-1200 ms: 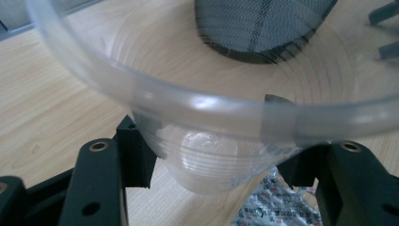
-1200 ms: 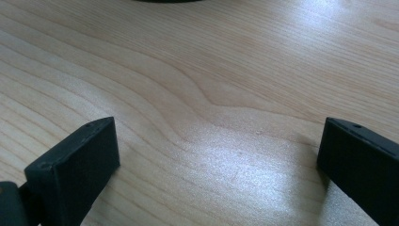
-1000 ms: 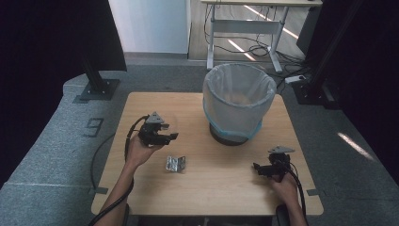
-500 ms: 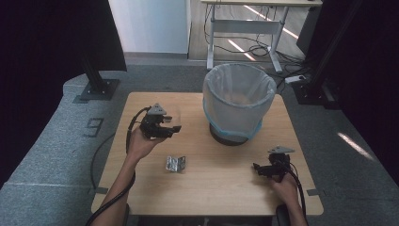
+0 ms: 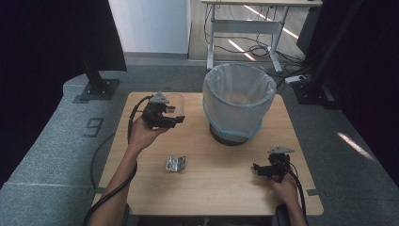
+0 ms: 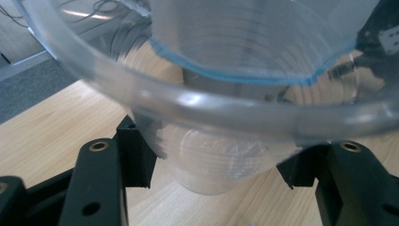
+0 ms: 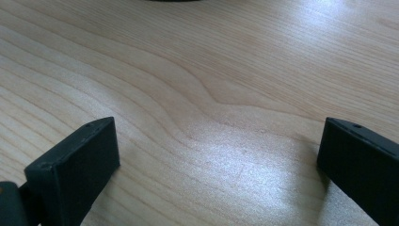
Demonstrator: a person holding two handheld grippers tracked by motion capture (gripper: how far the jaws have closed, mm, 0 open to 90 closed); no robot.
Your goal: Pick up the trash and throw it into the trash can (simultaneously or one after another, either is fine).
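Left of centre in the high view, clear plastic cup (image 5: 173, 104) gripped in left gripper (image 5: 165, 117), raised, not yet at lined bin (image 5: 239, 101); foil scrap (image 5: 175, 163) unbinned at mid-table; right gripper (image 5: 261, 169) wide, idle, lower right.

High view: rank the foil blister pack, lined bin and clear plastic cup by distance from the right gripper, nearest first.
From the right gripper, at the table's near right:
1. Lined bin, up and slightly left of it, at the table's far middle; its base is closest.
2. Foil blister pack, to its left, near the table's middle.
3. Clear plastic cup, far left, held in the left gripper.
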